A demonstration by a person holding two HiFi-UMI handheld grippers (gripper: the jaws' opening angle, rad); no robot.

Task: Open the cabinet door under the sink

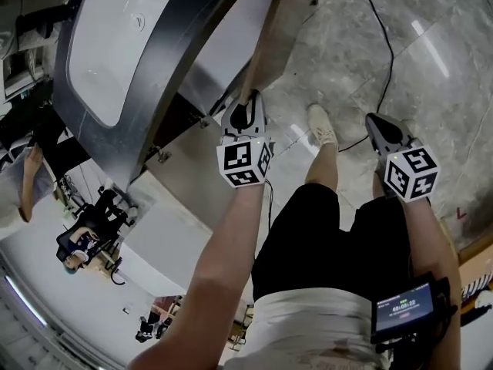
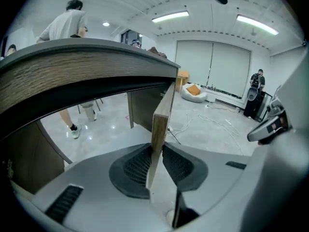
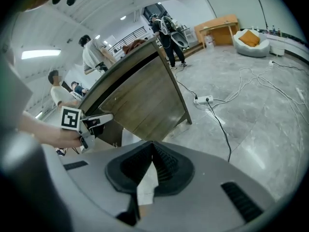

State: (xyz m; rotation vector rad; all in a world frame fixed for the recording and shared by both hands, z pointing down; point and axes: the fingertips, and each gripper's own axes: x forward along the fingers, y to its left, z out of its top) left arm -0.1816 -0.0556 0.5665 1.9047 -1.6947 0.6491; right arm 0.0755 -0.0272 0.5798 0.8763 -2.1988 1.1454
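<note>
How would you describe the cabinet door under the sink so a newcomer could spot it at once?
Find the white sink set in the grey counter. Below it stands a wood-grain cabinet. The door is the thin upright panel seen edge-on with a pale raw edge, the one panel clamped in the left gripper.

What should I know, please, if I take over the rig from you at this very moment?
Left gripper: fingers clamped on the free edge of the cabinet door.
Right gripper: shut, empty, over the floor, clear of the cabinet.
Door: below the sink, already swung out from the cabinet.
Done: door gripped and pulled partly open.
Left: probably swing it wider, then let go.
</note>
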